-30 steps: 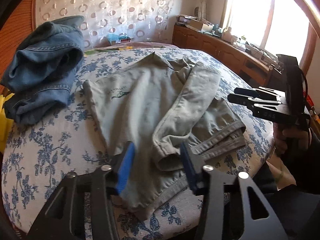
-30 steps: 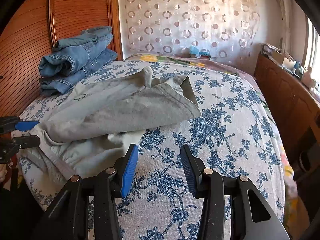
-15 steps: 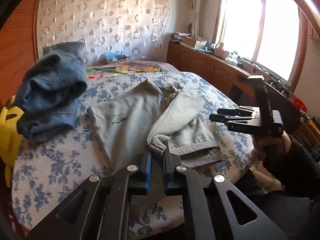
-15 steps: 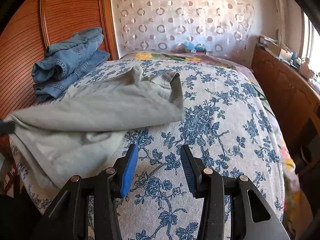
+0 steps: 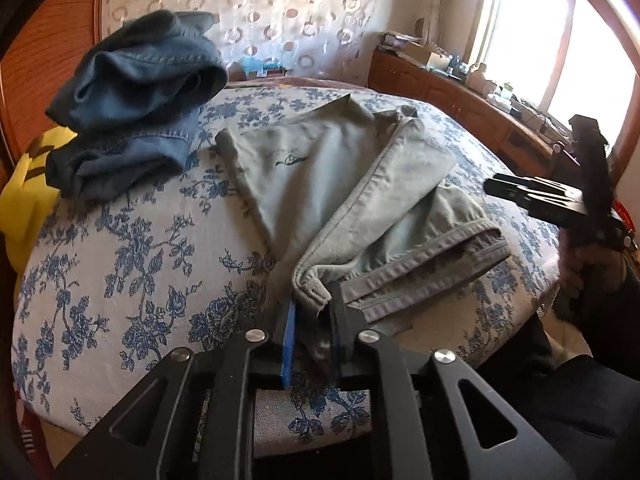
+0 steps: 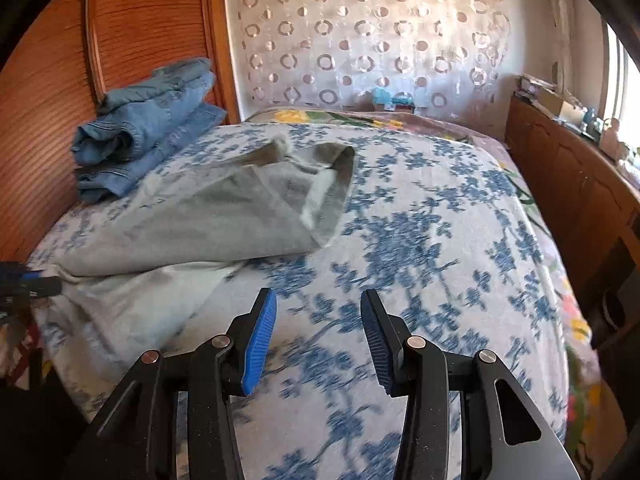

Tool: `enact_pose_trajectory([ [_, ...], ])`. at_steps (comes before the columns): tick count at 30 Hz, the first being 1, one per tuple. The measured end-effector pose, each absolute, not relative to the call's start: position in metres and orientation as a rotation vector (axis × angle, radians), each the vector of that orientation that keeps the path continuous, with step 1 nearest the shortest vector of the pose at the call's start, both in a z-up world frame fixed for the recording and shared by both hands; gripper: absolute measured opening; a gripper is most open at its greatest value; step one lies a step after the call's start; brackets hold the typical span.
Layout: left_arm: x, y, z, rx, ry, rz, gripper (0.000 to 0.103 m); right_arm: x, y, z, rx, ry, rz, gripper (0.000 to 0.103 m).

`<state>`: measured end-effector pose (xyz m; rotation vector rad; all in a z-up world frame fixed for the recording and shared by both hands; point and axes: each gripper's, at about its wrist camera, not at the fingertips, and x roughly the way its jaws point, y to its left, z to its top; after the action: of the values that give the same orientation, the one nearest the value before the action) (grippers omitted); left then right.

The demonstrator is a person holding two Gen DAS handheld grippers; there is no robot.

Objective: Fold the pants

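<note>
Bed (image 5: 132, 264), blue floral cover, fills the room's middle; wooden headboard panel on the left, window on the far right. Folded denim jeans (image 5: 132, 92) stacked at the far left corner of the bed, not involved.

Grey-green pants (image 5: 320, 184) lie across the near half of the bed, partly folded, one leg doubled over toward the waistband at the near edge.

Change in the last second: left gripper (image 5: 312, 316) went from jaws apart over the cloth to clamped on a hem corner of the pants at the near edge, and that corner now rides slightly up off the cover. Judgement: grasp secured, next fold can start from this corner.

Right gripper (image 6: 316, 340) hovers over bare cover to the right of the pants, jaws apart, holding nothing. It likely needs the opposite hem before any lift.
</note>
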<state>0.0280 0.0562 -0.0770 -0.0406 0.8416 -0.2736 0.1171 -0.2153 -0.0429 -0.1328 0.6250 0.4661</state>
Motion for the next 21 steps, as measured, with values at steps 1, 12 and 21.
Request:
enact_pose_trajectory([
  [1,0.028,0.056,-0.077,-0.037,0.841,-0.271,0.028,0.112,-0.213,-0.043,-0.131,0.627,0.49,0.041],
  [12,0.026,0.065,-0.075,-0.052,0.829,-0.248,0.074,0.072,-0.191,-0.041,-0.175,0.636,0.626,0.041],
  [21,0.031,0.064,-0.087,-0.034,0.859,-0.215,0.074,0.065,-0.175,-0.045,-0.22,0.66,0.652,0.036],
])
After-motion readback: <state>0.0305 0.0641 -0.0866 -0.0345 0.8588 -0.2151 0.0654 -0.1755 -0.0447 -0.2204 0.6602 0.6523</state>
